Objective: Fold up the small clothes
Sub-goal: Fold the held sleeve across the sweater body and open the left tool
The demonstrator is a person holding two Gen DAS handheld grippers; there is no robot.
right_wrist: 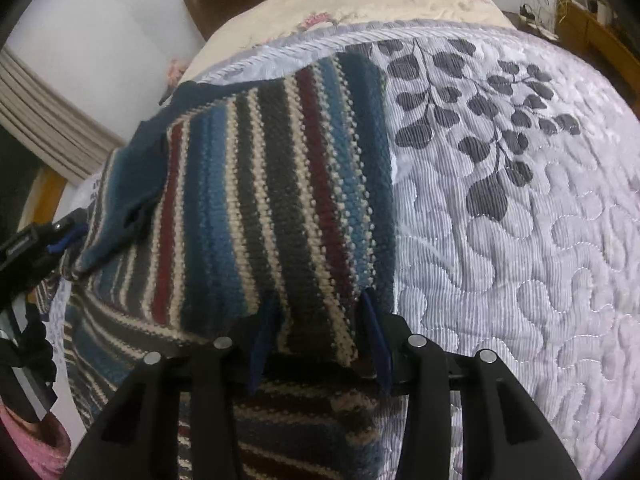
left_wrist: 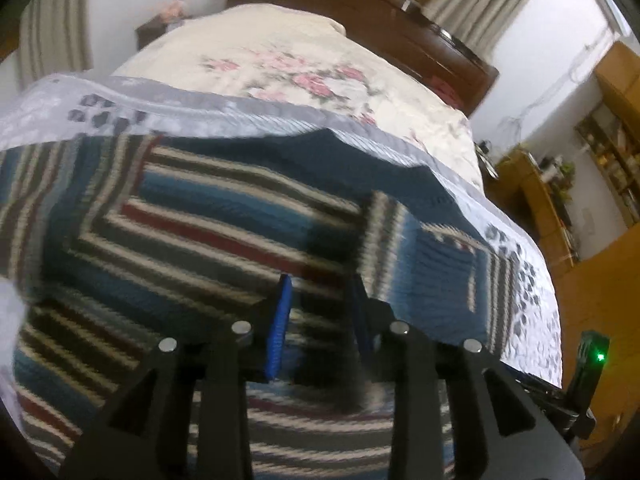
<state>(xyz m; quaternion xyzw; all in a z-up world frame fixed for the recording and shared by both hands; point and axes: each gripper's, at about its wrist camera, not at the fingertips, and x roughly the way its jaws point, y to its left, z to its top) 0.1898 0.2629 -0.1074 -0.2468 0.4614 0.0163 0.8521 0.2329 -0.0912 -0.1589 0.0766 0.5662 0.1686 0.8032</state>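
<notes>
Already half-folded on the quilted bedspread (right_wrist: 520, 216), your striped knit sweater (right_wrist: 280, 184) is soft, thick and floppy, so with right gripper (right_wrist: 320, 320) and left gripper (left_wrist: 320, 300) both spread apart, pinch its doubled hem edge.

Left gripper (left_wrist: 322, 300), jaws apart, over striped sweater (left_wrist: 208, 216) on bed (left_wrist: 320, 60).

The sweater (right_wrist: 280, 184) lies on the quilt (right_wrist: 520, 220), which covers the near part of the bed; a sleeve (right_wrist: 132, 184) is folded over its left side; bare quilt spreads to the sweater's right; behind the quilt lies the bedspread (left_wrist: 288, 64), and behind that stands the headboard (left_wrist: 360, 12); shelves (left_wrist: 608, 160) stand right of the bed.
</notes>
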